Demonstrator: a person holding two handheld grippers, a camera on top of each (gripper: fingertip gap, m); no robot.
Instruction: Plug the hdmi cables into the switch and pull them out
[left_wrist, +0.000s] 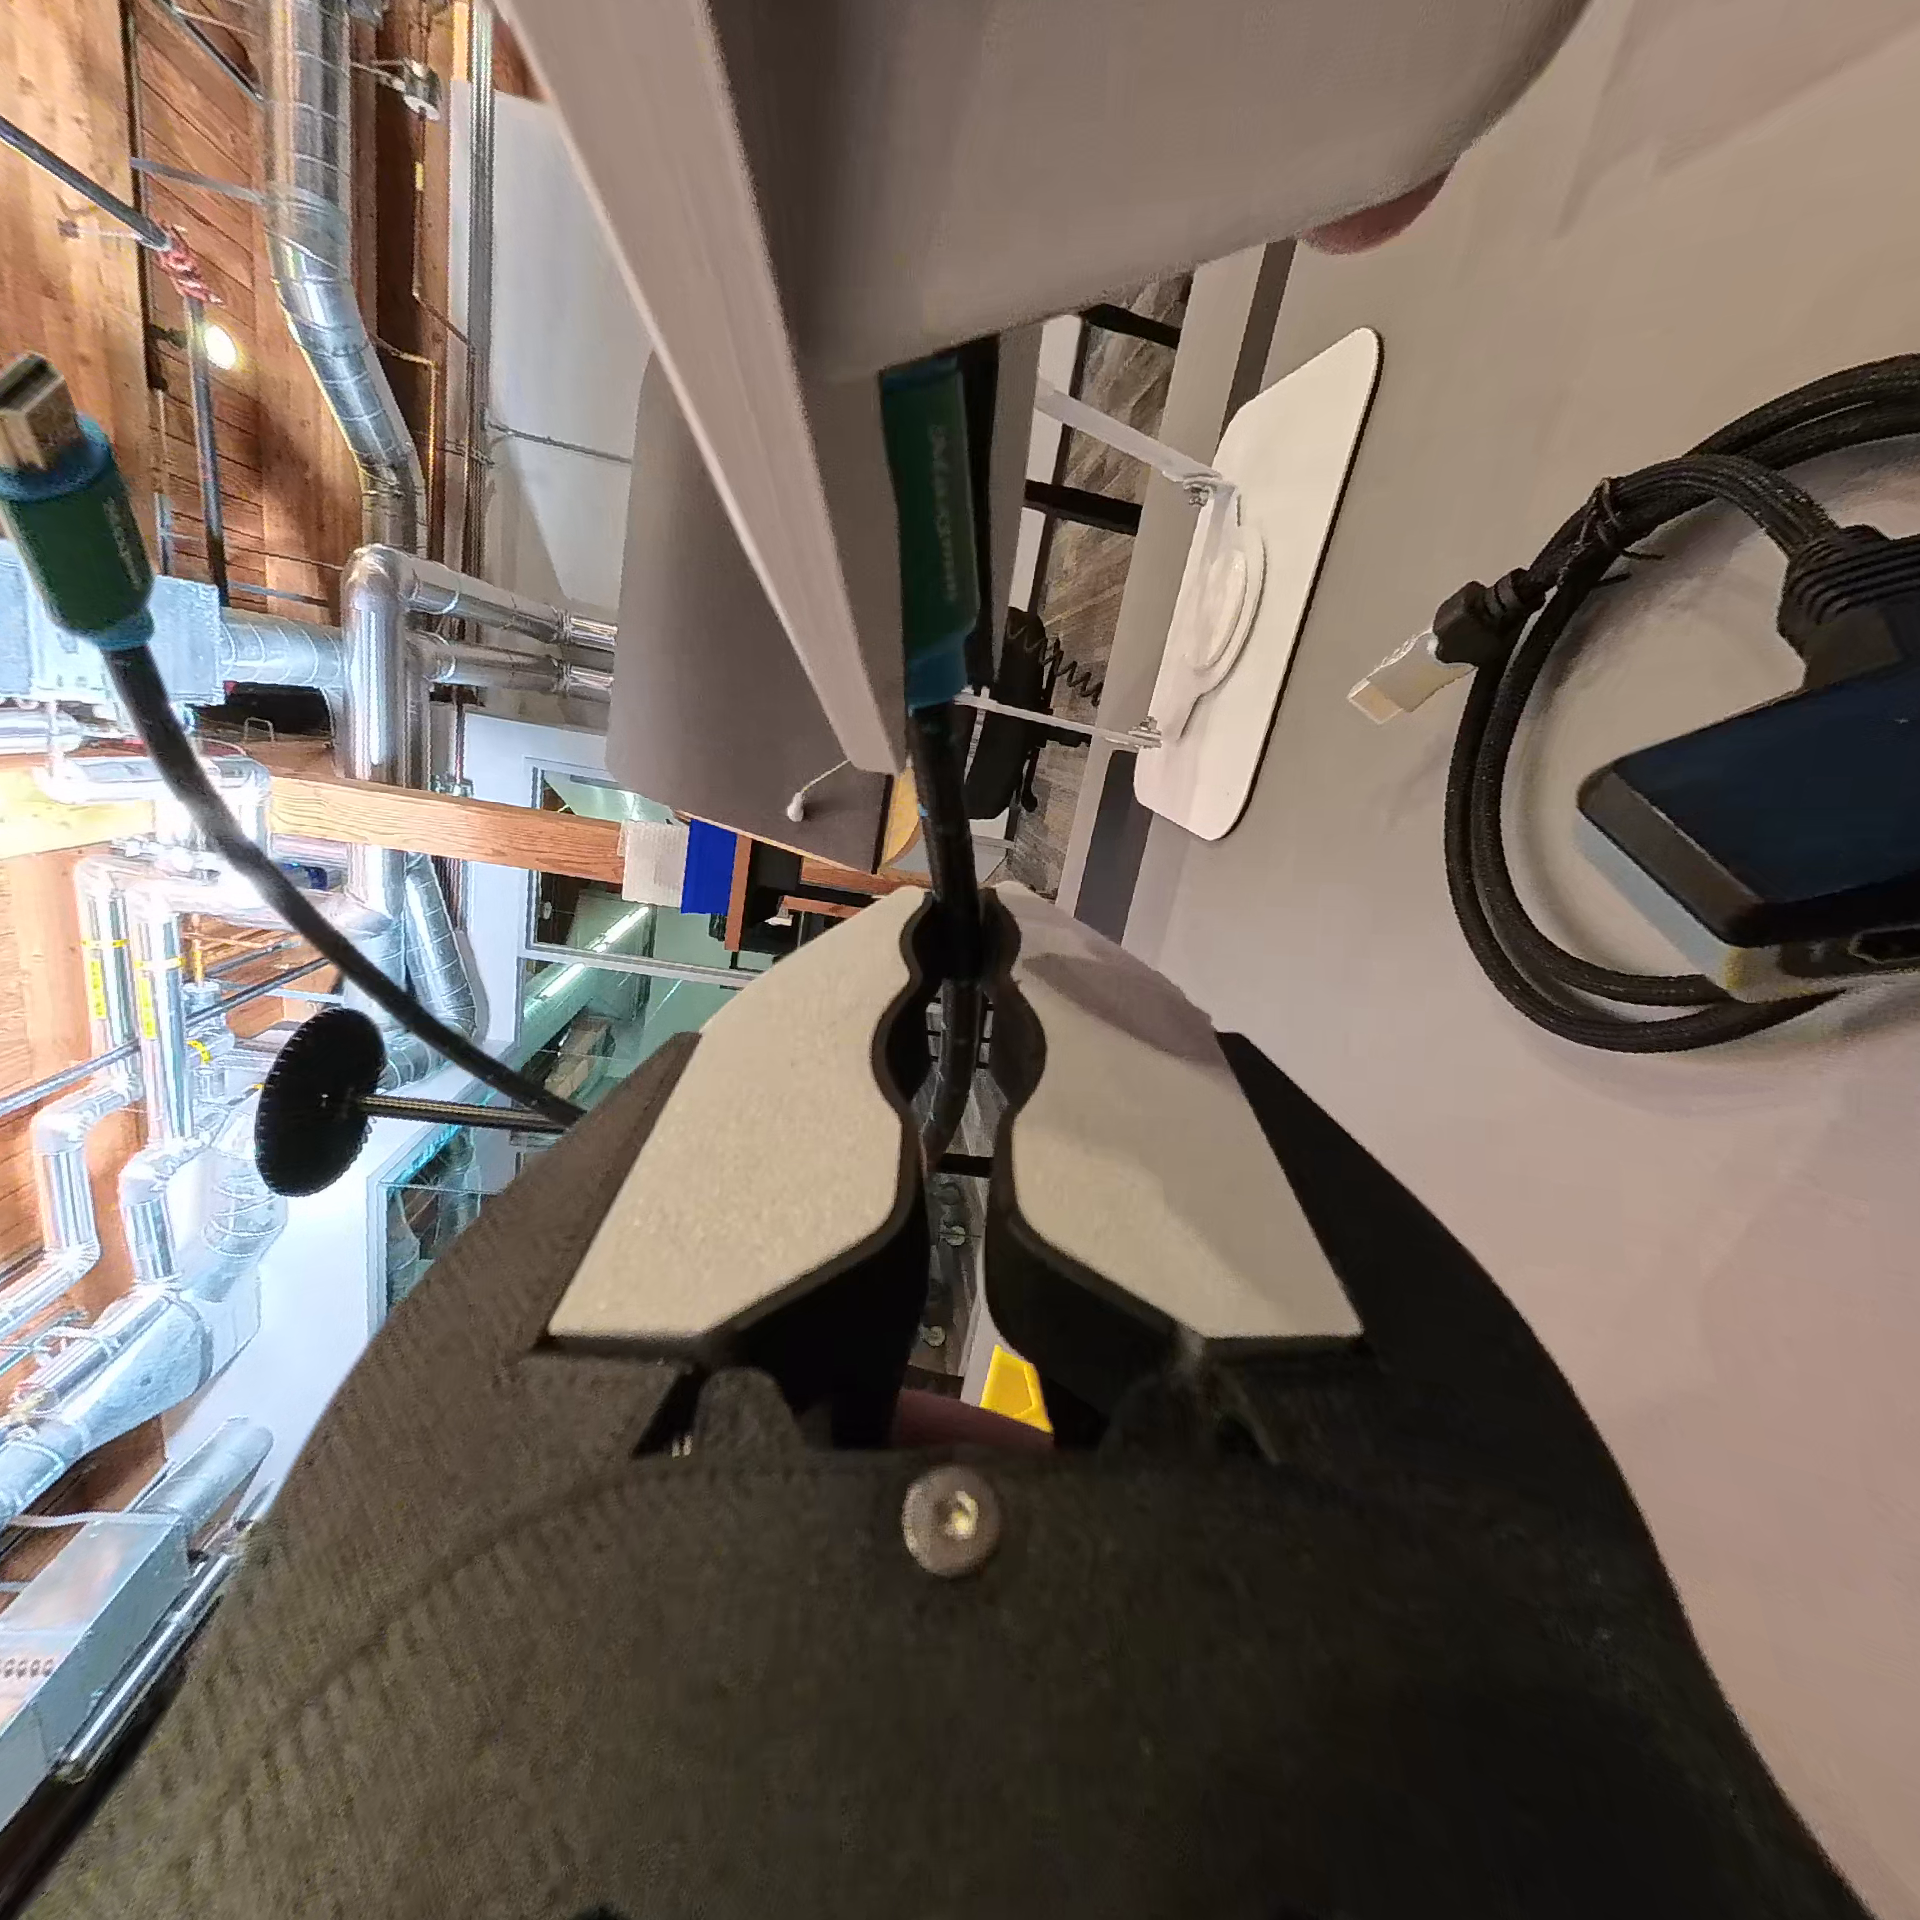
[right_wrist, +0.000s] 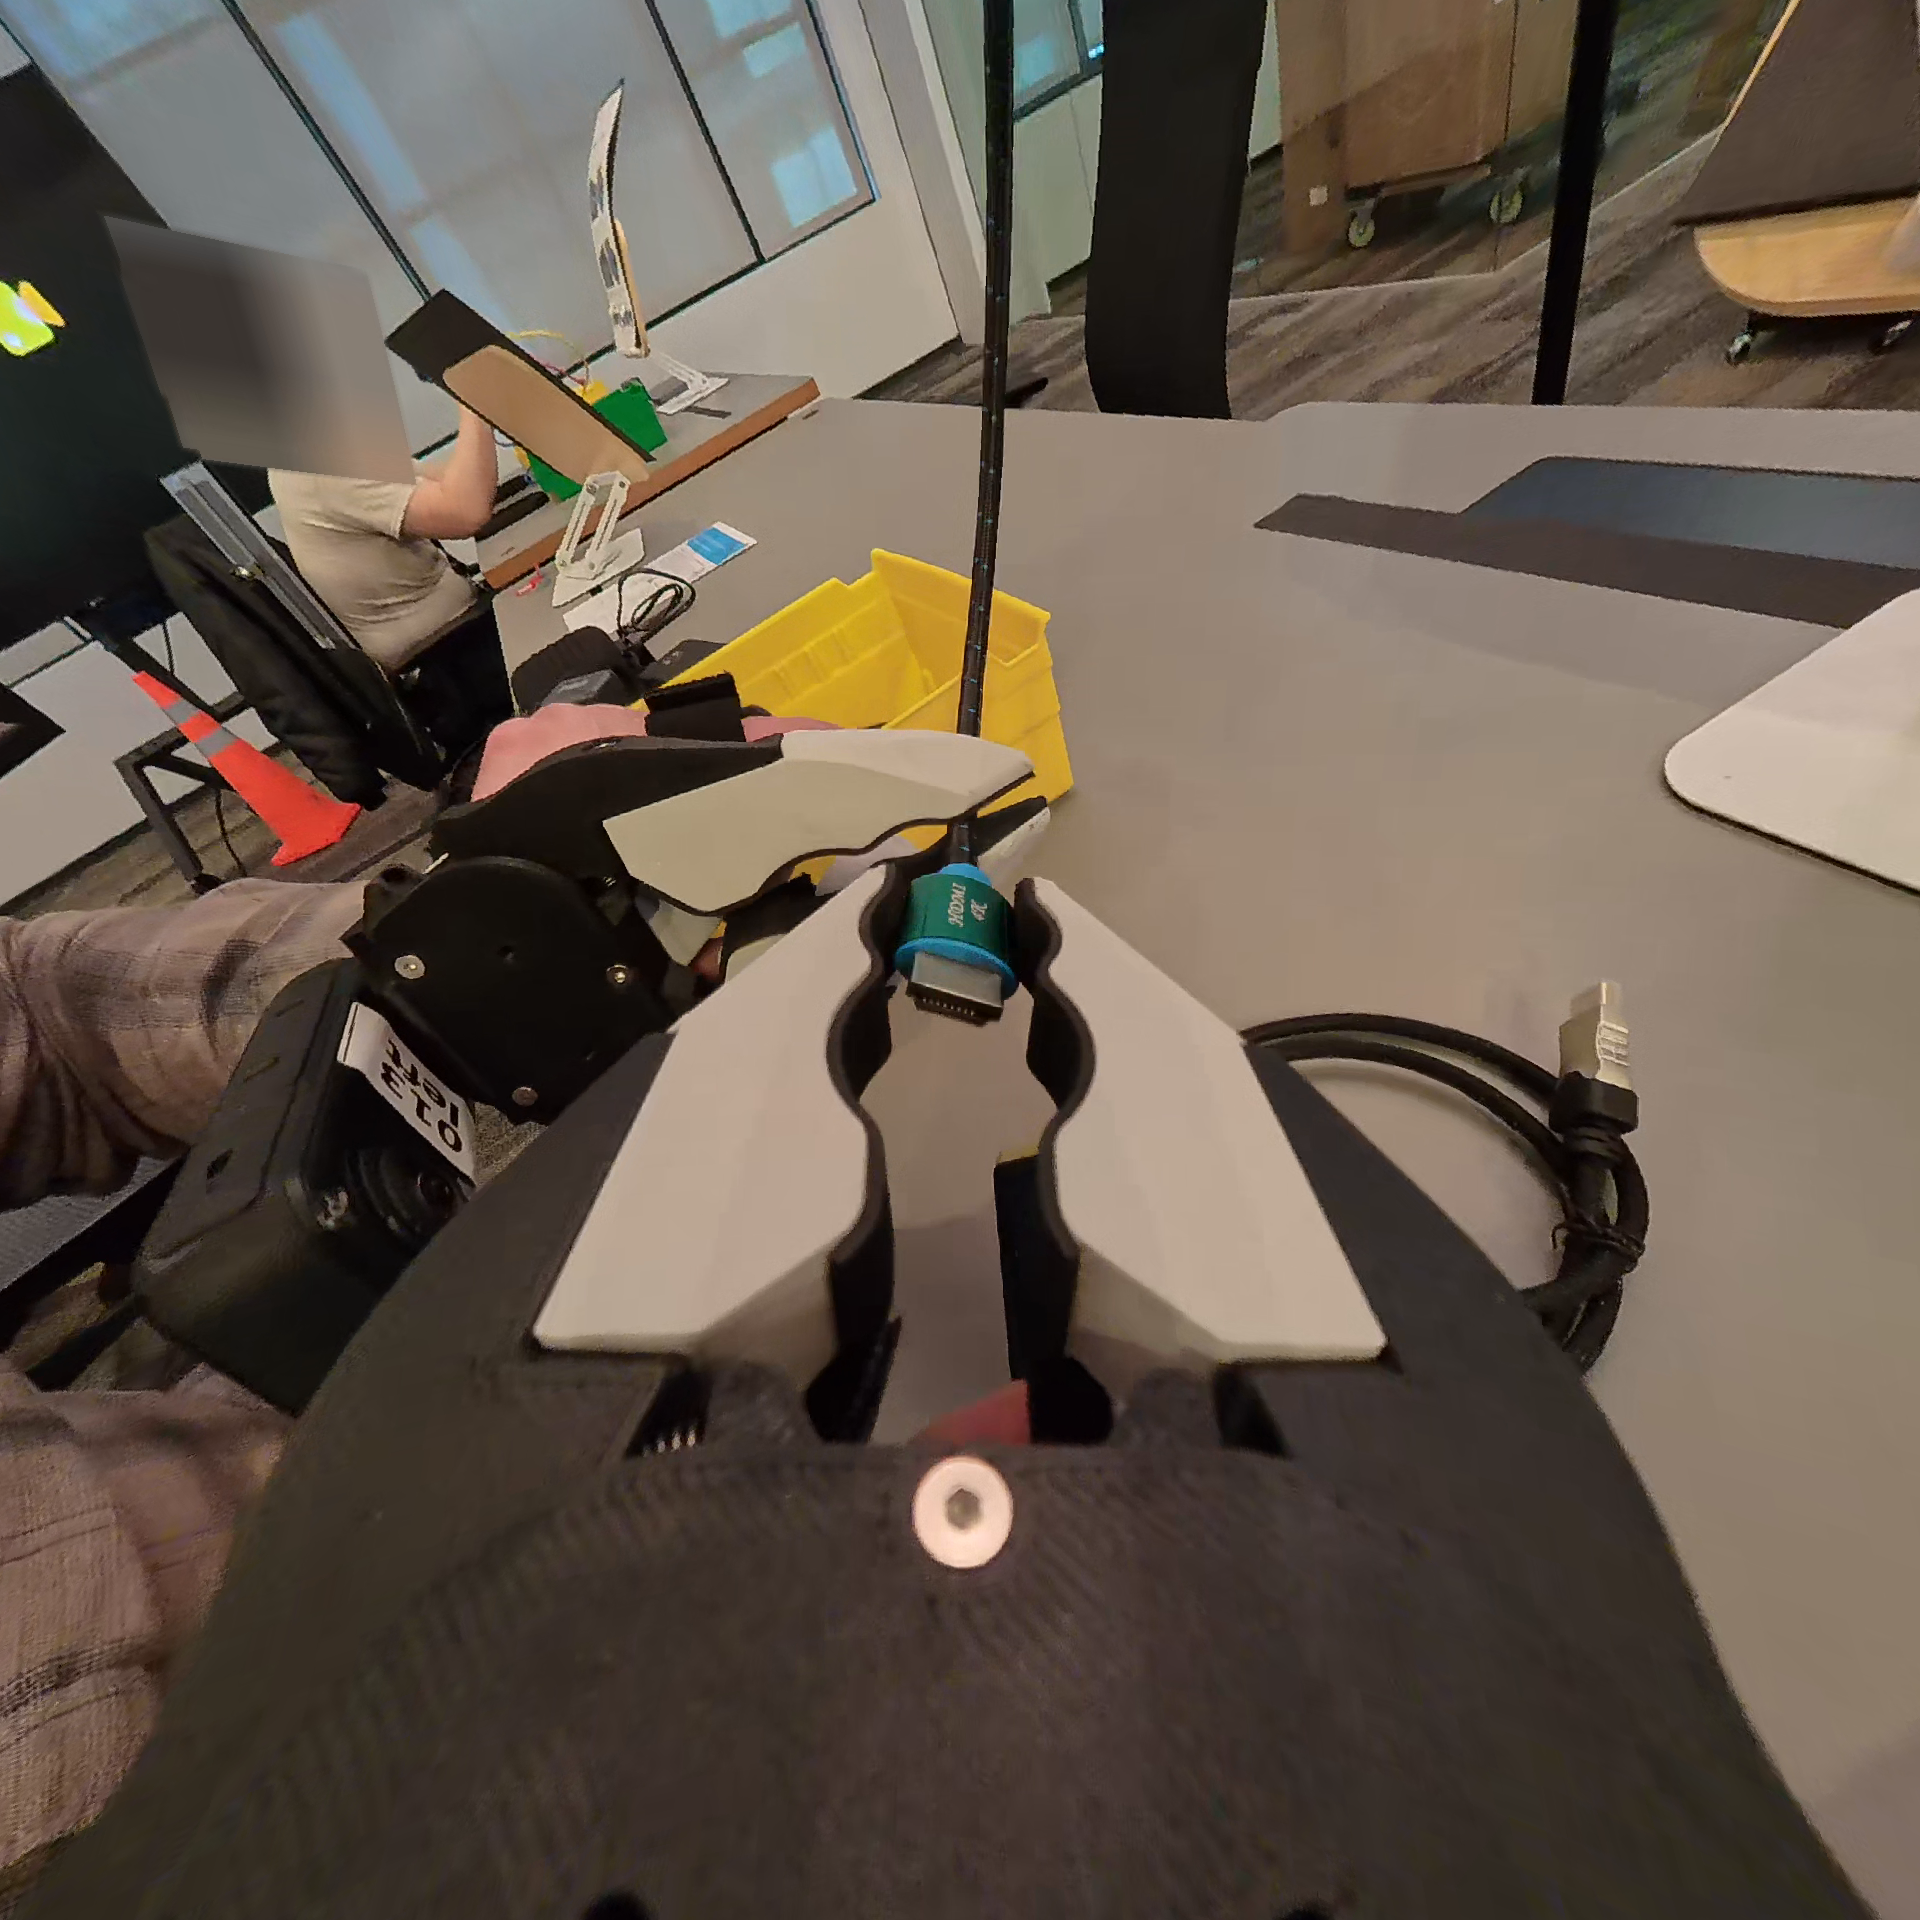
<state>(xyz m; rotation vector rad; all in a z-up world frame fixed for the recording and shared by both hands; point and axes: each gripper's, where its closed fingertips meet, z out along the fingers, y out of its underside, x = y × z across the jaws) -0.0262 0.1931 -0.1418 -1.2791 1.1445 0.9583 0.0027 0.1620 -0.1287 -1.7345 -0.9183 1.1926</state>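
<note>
Grey desk (right_wrist: 1351, 727) in an open office; glass partitions behind, exposed ductwork overhead in the left wrist view.

Item 1. Left tongs (left_wrist: 951, 956): pressed together on the black cable (left_wrist: 951, 831) just behind a green plug (left_wrist: 930, 520). Second green plug (left_wrist: 73, 509), on what appears to be the same cable's far end, hangs free in the air, metal tip bare.

Item 2. Right tongs (right_wrist: 951, 956): pinching the green plug (right_wrist: 951, 920) by its sides near the tips, metal tip pointing back toward the camera; cable (right_wrist: 987, 416) runs straight up out of frame. In the left wrist view these tongs hide the plug's tip.

Item 3. HDMI switch (left_wrist: 1787, 831): dark flat box on the desk, well apart from both tongs, an open port visible on its near edge. No green plug seated in it.

Item 4. Coiled black braided cable (right_wrist: 1558, 1143) with a silver plug (right_wrist: 1595, 1029), lying on the desk untouched.

Item 5. Yellow bin (right_wrist: 914, 644); white mat (right_wrist: 1818, 769); seated person in the background.

Step in hand, by judgement: the plug is shared between both tongs for regrasping, ahead of insertion. Next move calls for the left tongs to let go, then turning the plug's tip toward the switch port and aligning it squarely.
</note>
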